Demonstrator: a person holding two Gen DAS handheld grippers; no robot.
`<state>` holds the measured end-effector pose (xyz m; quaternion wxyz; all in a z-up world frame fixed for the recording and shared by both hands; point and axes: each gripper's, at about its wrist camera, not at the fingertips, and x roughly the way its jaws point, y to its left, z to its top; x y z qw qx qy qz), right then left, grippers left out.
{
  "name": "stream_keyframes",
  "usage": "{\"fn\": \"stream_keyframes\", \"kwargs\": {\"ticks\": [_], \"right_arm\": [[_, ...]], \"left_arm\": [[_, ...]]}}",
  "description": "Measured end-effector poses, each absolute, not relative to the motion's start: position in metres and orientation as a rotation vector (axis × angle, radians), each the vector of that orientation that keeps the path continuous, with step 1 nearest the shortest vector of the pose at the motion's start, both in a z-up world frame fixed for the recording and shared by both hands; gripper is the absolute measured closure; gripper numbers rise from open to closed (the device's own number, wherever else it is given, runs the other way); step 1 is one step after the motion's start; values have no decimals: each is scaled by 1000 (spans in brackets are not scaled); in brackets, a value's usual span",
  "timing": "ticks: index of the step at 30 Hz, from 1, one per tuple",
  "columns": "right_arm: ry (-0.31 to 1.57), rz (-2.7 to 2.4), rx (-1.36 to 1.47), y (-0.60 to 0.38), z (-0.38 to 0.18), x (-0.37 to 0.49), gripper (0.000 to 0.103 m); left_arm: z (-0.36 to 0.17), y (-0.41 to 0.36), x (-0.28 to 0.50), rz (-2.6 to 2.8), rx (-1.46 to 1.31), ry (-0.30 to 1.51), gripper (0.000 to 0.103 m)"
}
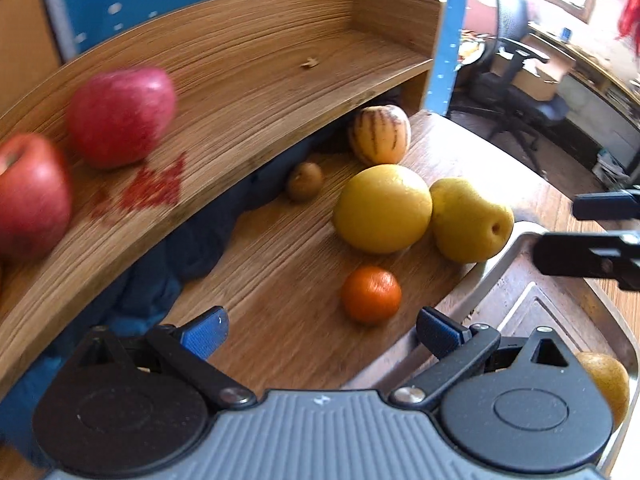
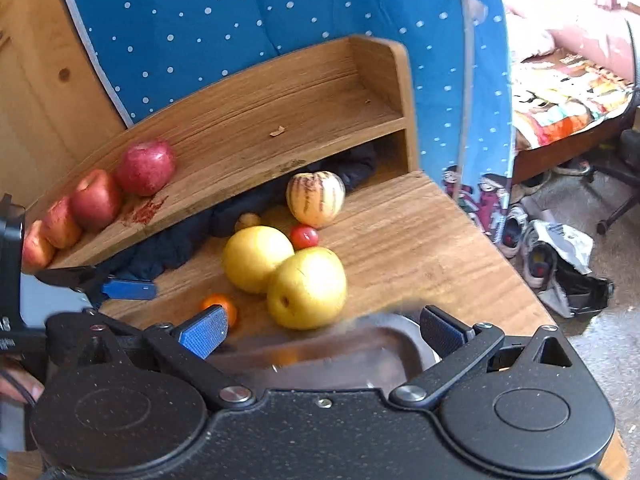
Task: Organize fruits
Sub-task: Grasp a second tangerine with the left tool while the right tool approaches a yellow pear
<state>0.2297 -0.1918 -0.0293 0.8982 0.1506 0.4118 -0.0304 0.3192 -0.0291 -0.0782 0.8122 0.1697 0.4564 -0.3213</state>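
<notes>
Hovering low over the wooden table, the left gripper has its blue-padded fingers spread wide with nothing between them. The right gripper is likewise wide open and empty, poised above the near rim of a metal tray.

Taking the tray as the landmark: just beyond its far edge sits a yellow pear, touching a round yellow fruit behind and to the left of it. A small orange lies on the table near the tray's left corner, apart from the two yellow fruits. Farther back from the tray are a cherry tomato, seen only from the right wrist, a little brown fruit, and a cream melon with dark stripes at the mouth of the space under the shelf. Dark blue cloth is bunched in that space. One more yellowish fruit rests inside the tray, at its near right side, partly hidden by the left gripper's body.

Up on the shelf, well to the left of the tray, four red apples stand in a row along the front edge, with a red smear on the wood before them. A blue dotted curtain hangs behind.
</notes>
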Motion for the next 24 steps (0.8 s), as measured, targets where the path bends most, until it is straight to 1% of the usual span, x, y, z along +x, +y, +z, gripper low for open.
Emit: {"fn": "stream_keyframes", "kwargs": {"ticks": [2,4,6,7,12,14,17,20,22,24], "right_arm": [[853,-46,304,-191,-31,239,3],[865,-43,294,-190,-34,248,9],[874,-44,291,-190,-37,255,12],[874,-42,289,-189,-38,258,13],[894,-28,259,-185,-42,273,21],[907,-31,248,-182,-45,276,22],[926,-39,240,-180,-49,279,28],[940,-46,230,-178,-53,281,32],[940,-52,228,-177,-54,282,37],[937,-53,234,-177,-55,282,42]], "left_arm": [[-79,-32,321,-717,364,961,3],[-79,-33,323,-739,353,960,6],[-80,-34,324,-760,334,958,11],[-80,-34,325,-769,327,955,12],[-82,-35,327,-797,316,943,28],[-83,-36,329,-799,312,946,32],[-85,-37,330,-781,305,951,39],[-83,-38,328,-776,291,949,43],[-83,-39,326,-770,292,953,46],[-82,-42,323,-762,319,945,54]]}}
